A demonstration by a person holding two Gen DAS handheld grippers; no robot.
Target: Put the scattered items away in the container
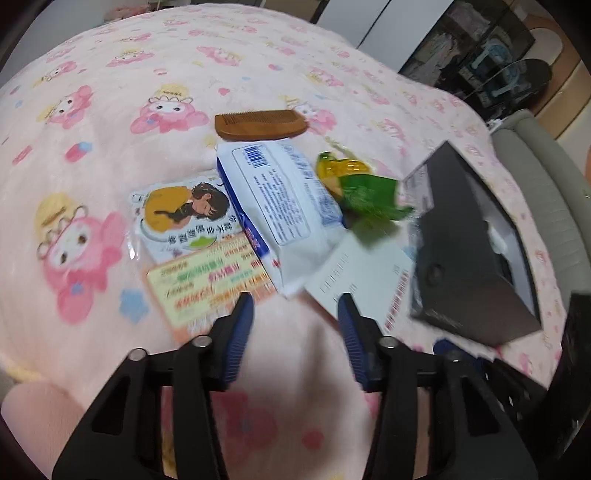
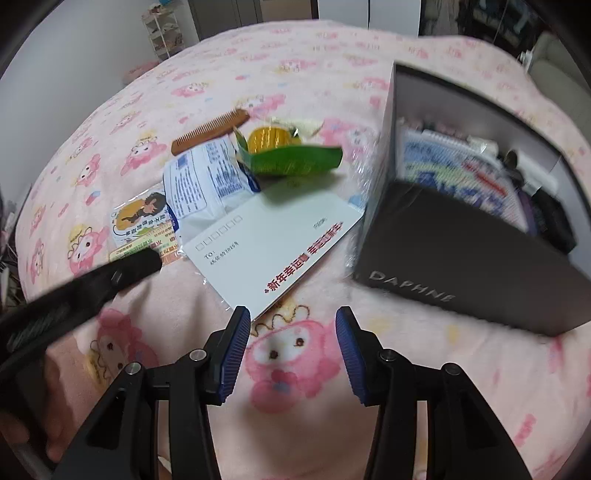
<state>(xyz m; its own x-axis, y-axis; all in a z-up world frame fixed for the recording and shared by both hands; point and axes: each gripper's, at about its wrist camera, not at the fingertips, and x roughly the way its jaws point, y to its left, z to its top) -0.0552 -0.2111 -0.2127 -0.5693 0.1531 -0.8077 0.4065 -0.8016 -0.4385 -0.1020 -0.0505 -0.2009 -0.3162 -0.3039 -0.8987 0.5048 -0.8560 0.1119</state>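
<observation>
With both grippers spread and empty — left gripper [image 1: 295,306], right gripper [image 2: 288,317] — slide under near corner of white envelope [image 2: 273,243] beside black box [image 2: 476,280], pinch edge, lift flat.

pink cartoon blanket [image 1: 110,92], white shelf rack [image 2: 164,31], grey wall [image 2: 74,48]

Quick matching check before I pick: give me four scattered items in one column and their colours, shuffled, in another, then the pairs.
Items:
1. comb
2. tissue pack
3. snack wrapper
4. box

Colours:
A. green and yellow
B. black
C. brown
D. white with blue print

Pairs: 1-C, 2-D, 3-A, 4-B
</observation>
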